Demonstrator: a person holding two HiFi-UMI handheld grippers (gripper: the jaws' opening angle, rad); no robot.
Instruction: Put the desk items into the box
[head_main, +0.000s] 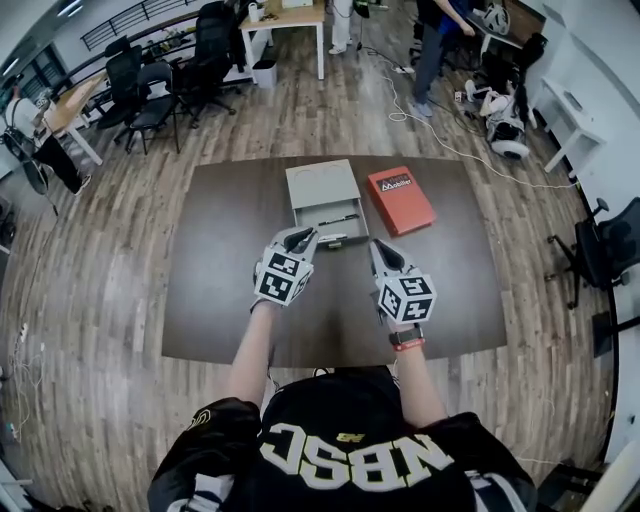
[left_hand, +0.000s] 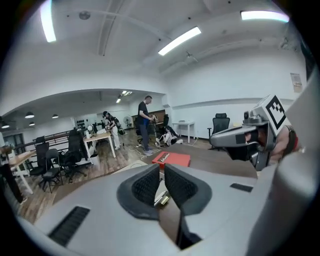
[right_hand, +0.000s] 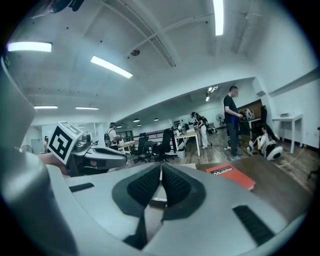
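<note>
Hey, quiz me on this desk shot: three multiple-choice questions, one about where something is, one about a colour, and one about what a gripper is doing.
1. In the head view, where does the red box lie relative to the grey box?
A) at its right
B) inside it
C) stacked on top of it

2. What colour is the table top?
A) white
B) dark brown
C) green

3. What do the fingers of the left gripper hold?
A) a pen
B) the red box
C) nothing

Answers:
1 A: the red box lies flat on the table beside the grey box, on its right.
2 B: the top is dark brown all over, darker than the wood floor around it.
3 C: the left gripper view shows the fingers slightly apart, with nothing between them.
</note>
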